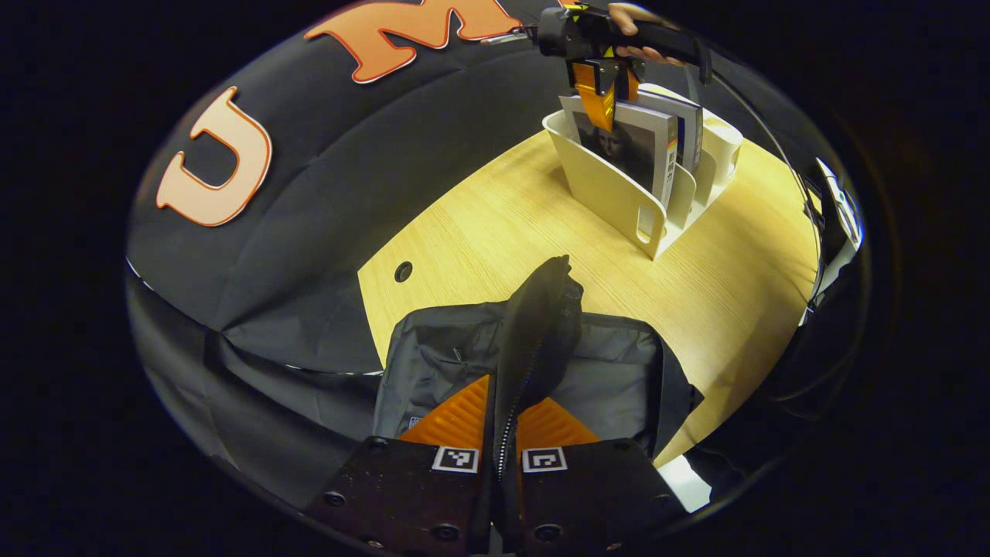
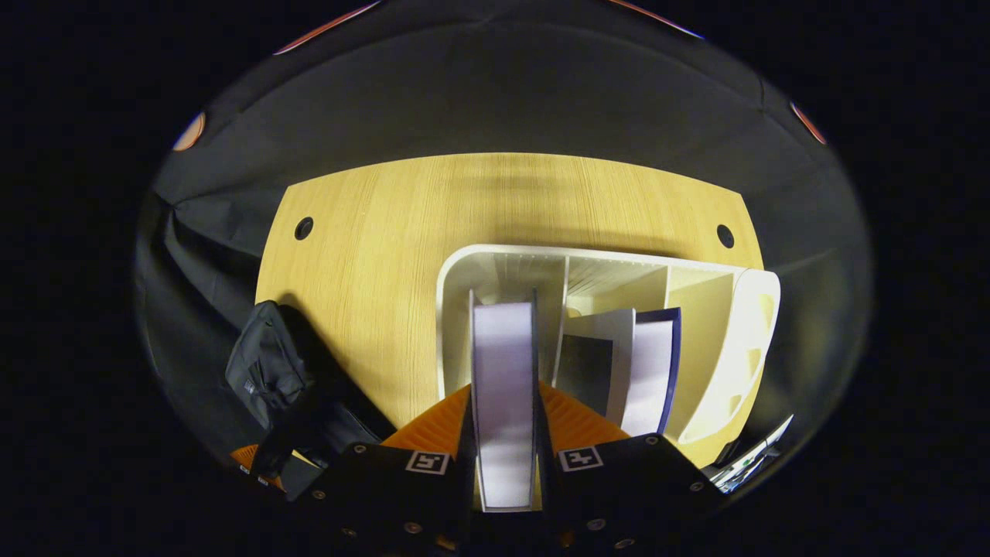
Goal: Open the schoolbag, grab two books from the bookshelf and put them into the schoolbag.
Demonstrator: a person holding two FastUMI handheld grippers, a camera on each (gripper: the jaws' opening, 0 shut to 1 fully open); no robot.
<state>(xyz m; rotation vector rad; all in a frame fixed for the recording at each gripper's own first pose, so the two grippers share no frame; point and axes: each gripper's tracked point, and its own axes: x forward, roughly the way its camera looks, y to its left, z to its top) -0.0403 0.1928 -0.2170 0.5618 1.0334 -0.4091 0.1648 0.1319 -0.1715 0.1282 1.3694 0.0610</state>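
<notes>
White-edged book [image 2: 504,387] (upright) between right gripper [image 2: 504,433] fingers

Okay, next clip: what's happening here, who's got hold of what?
A person works two handheld grippers at a wooden table. The left gripper is shut on the flap of the black schoolbag, holding it up so the bag is open. The right gripper is shut on the top of a book standing in the white bookshelf. Another book stands in the next slot. No book is in the bag yet.
</notes>
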